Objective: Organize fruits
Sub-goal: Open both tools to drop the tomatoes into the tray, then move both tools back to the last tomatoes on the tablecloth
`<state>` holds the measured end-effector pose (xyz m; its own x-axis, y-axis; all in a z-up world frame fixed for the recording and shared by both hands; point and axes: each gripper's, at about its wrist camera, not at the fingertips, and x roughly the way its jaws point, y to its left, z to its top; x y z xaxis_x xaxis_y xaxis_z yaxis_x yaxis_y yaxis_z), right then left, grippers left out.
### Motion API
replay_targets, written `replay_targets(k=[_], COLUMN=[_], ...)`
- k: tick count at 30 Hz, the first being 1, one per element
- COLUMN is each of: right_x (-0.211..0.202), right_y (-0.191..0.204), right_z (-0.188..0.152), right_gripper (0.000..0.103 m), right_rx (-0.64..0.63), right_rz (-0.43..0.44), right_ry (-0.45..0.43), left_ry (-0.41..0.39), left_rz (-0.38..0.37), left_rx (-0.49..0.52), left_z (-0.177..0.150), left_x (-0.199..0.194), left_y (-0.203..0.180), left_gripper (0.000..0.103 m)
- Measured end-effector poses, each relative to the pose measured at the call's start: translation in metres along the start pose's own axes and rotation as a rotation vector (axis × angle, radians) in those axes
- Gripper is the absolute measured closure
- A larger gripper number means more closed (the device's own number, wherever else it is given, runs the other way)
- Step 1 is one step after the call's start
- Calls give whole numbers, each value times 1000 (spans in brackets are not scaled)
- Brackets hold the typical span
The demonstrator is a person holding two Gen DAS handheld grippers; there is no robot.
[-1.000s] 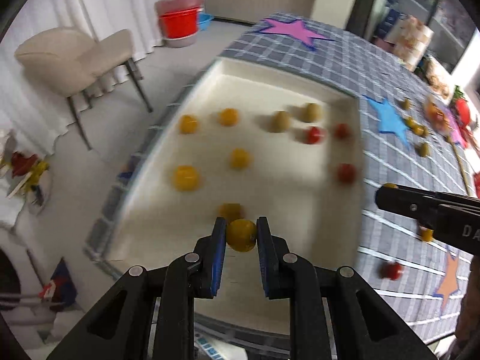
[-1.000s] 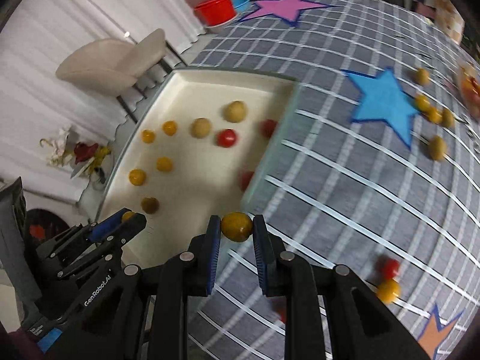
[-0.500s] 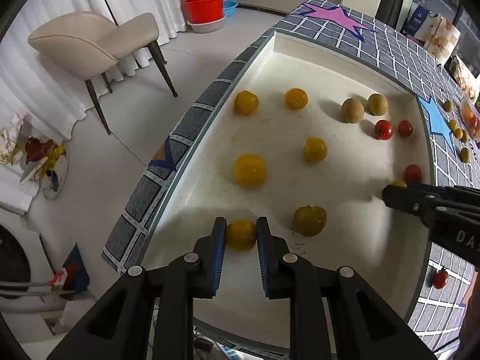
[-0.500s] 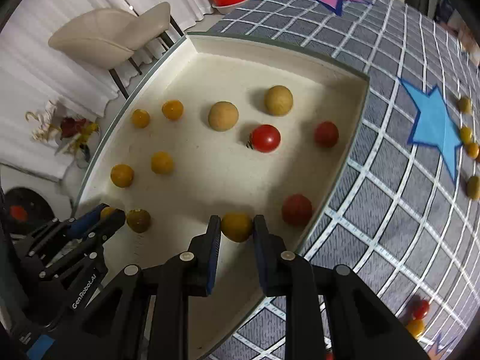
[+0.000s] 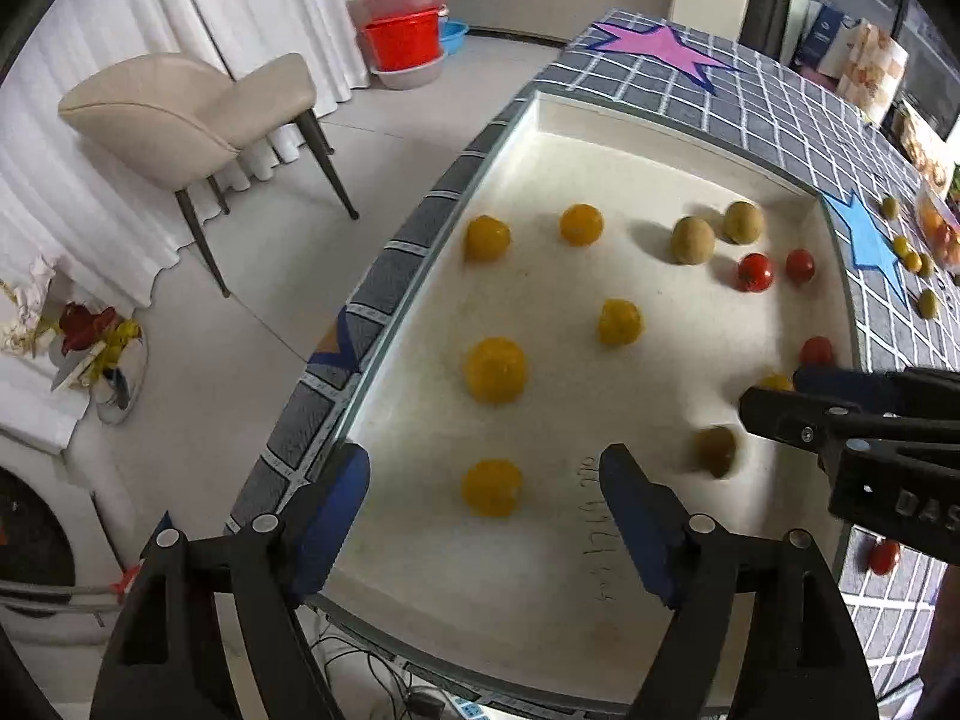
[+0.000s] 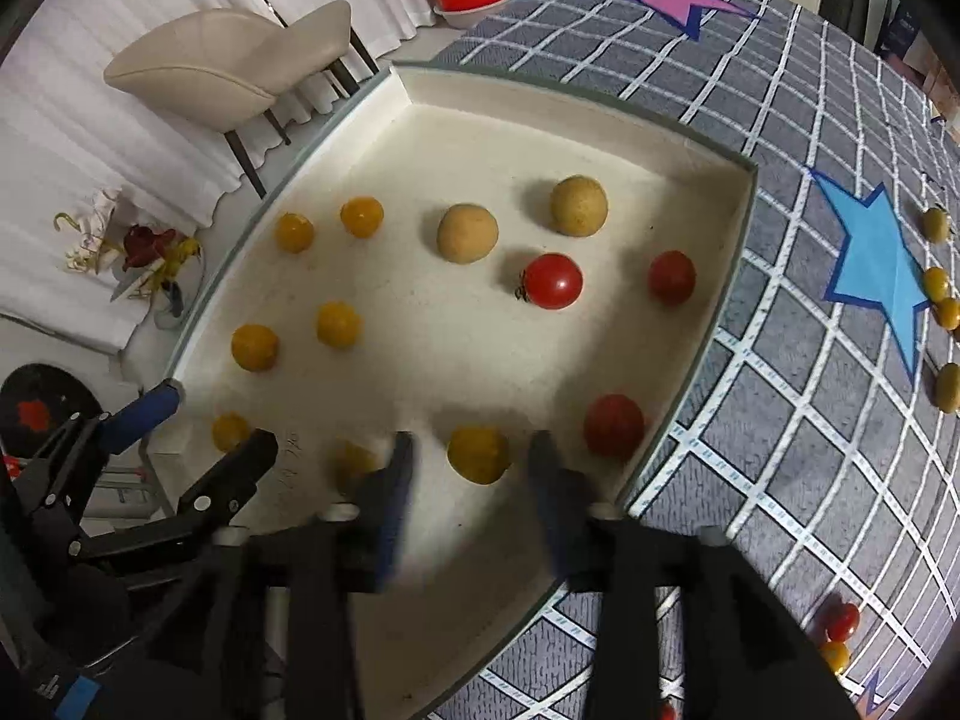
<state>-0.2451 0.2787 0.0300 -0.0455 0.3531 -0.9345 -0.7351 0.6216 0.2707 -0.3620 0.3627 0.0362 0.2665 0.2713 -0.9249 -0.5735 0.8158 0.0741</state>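
Observation:
A white tray (image 5: pixel 600 120) (image 6: pixel 729 276) on the checked table holds several yellow, tan and red fruits. My left gripper (image 5: pixel 483 489) is open, its jaws wide apart either side of a yellow fruit (image 5: pixel 491 487) lying on the tray floor. My right gripper (image 6: pixel 471 468) is open, its jaws apart around another yellow fruit (image 6: pixel 479 453) resting near the tray's right wall, beside a red tomato (image 6: pixel 613 425). A dull yellow fruit (image 5: pixel 715 449) lies between the two grippers.
Loose fruits lie on the tablecloth right of the tray: olive-yellow ones (image 6: pixel 948 387) by the blue star (image 6: pixel 873 276), a red and a yellow one (image 6: pixel 840 624) near the front. A beige chair (image 5: pixel 192 102) and red tubs (image 5: pixel 402 42) stand on the floor.
Both grippers have opened and let go of their yellow fruits, which now lie on the tray floor. The dull yellow fruit between them has shifted right.

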Motion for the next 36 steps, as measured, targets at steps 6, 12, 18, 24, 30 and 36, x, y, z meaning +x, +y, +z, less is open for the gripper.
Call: replay_targets(k=[6,12,18,24,30,36], right_x=[-38,-79,-114,-119,-111,-98], right_y=[-6,-57,-139,-187,-187,-184], right_z=[-5,-31,-76,-114,-124,-128], right_gripper=[22,22,22,22,22,30], right_rx=[27,155,338,425,327,291], right_rz=[9,-75,-185,-208,-164,-130], right_ry=[-81,-117,-137,-90,-44,-21], left_ry=[9,-34,-50,-30,6,33], left_rz=[-14,-84,-161,-196,-188,-162], left_rx=[50,162,260,304,345,352], left_z=[4,11,10,-8,-37,-53], left_x=[-10,-38,-53,-62,-58,-43], left_y=[-9,-49,-105,-156,-194,-204], left_gripper=[23,23,23,23,23,23])
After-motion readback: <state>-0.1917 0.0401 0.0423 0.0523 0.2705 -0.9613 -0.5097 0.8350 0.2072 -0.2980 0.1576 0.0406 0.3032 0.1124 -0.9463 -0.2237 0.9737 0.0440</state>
